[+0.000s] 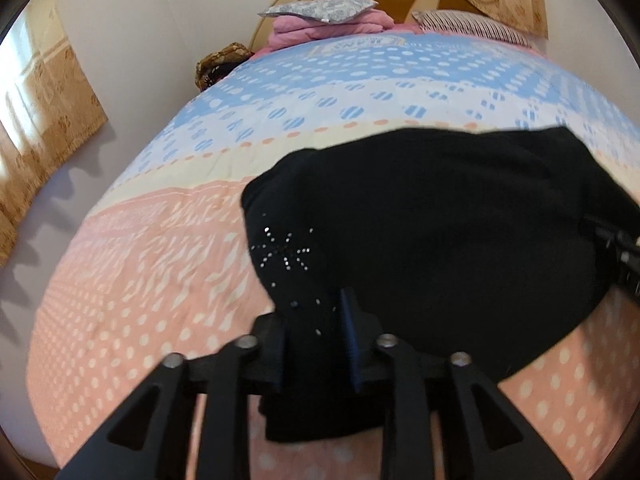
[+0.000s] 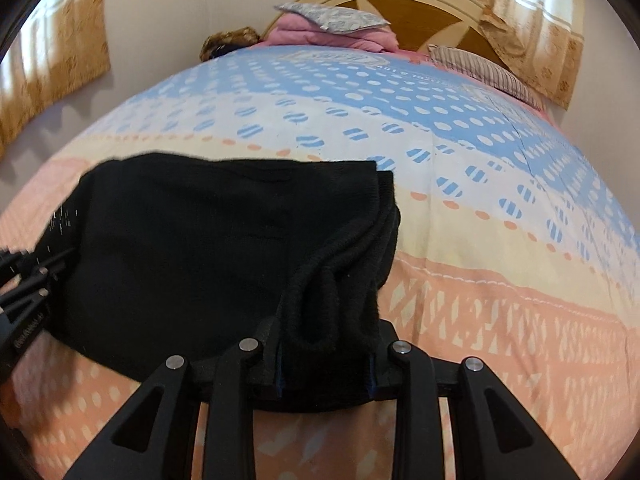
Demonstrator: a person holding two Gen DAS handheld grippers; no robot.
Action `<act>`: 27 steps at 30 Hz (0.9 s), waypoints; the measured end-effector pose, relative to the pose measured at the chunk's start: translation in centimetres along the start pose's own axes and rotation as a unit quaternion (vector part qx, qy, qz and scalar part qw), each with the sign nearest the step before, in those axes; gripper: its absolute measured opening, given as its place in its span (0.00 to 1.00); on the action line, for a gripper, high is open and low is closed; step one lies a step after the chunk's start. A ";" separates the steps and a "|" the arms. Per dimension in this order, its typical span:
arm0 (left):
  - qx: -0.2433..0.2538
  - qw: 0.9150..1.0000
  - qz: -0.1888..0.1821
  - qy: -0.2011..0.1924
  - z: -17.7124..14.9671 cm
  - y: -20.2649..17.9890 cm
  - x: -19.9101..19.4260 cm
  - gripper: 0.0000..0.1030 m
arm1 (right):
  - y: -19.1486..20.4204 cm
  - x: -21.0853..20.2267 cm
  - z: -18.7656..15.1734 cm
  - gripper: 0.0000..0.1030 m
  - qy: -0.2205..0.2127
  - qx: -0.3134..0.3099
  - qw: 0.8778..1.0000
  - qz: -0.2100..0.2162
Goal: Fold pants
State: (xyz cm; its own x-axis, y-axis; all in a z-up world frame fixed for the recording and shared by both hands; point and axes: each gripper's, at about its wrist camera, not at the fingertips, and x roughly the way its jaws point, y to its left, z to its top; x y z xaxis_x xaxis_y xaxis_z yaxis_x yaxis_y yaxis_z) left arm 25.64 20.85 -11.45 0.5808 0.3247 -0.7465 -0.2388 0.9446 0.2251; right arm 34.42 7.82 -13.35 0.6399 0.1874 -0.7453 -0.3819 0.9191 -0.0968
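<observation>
Left wrist: both claws clamp black pants (image 1: 420, 220) on dotted quilt (image 1: 160, 260), seemingly bed

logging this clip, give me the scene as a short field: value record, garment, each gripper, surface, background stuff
garment: black pants, folded into a compact bundle, sparkly stud pattern near its left end
left gripper: fingers closed on the near left edge of the pants
right gripper: fingers closed on bunched layers at the near right edge
surface: bedspread, pink, cream and blue with dots
background: folded pink blanket with a grey pillow on top, striped pillow, wooden headboard, curtains
</observation>
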 end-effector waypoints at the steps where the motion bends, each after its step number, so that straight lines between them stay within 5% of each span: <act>1: 0.006 1.000 0.020 -0.004 -0.3 0.0 -0.1 0.51 | 0.1 0.0 -0.1 0.29 0.001 -0.006 1.000 -0.003; 2: 0.009 0.999 0.043 -0.010 -0.5 0.2 -0.3 0.69 | 0.0 0.0 0.0 0.30 0.001 -0.004 1.000 -0.003; 3: 0.006 0.999 0.052 -0.011 -0.6 0.5 -0.3 0.76 | -0.1 0.1 0.0 0.32 0.001 0.001 1.000 -0.001; 7: -0.018 0.999 0.042 0.003 -1.1 2.3 -0.5 0.87 | -0.8 0.2 -0.1 0.60 -0.004 0.018 1.000 -0.024; 12: -0.007 0.999 0.045 0.007 -2.4 3.5 -2.0 0.99 | -3.9 -1.4 -0.8 0.62 -0.017 0.094 0.995 0.041; 17: -0.033 0.997 0.064 0.014 -3.8 6.7 -3.3 0.99 | -4.7 -6.3 -2.3 0.61 -0.092 0.112 0.989 -0.018; 18: -0.042 0.997 0.063 0.006 -3.7 7.2 -3.7 0.99 | -4.1 -7.4 -2.4 0.60 -0.117 0.096 0.988 -0.028; 20: -0.066 0.997 0.042 -0.022 -3.0 8.1 -4.9 0.99 | -2.8 -8.6 -2.1 0.23 -0.146 0.064 0.987 -0.016; 25: -0.099 0.991 -0.026 -0.084 0.7 6.6 -6.5 0.88 | -0.2 -6.4 -1.0 0.21 -0.104 0.030 0.993 0.056; 27: -0.089 0.990 -0.053 -0.091 1.9 4.5 -5.5 0.82 | -0.1 -3.6 -1.6 0.21 -0.048 0.033 0.997 0.053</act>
State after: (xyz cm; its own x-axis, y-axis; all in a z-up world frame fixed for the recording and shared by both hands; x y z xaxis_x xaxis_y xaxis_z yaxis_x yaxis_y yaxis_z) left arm 22.80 23.45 -5.16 0.7374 0.2426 -0.6304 -0.2926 0.9559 0.0257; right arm 31.07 6.48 -11.69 0.6597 0.3140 -0.6828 -0.4083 0.9125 0.0252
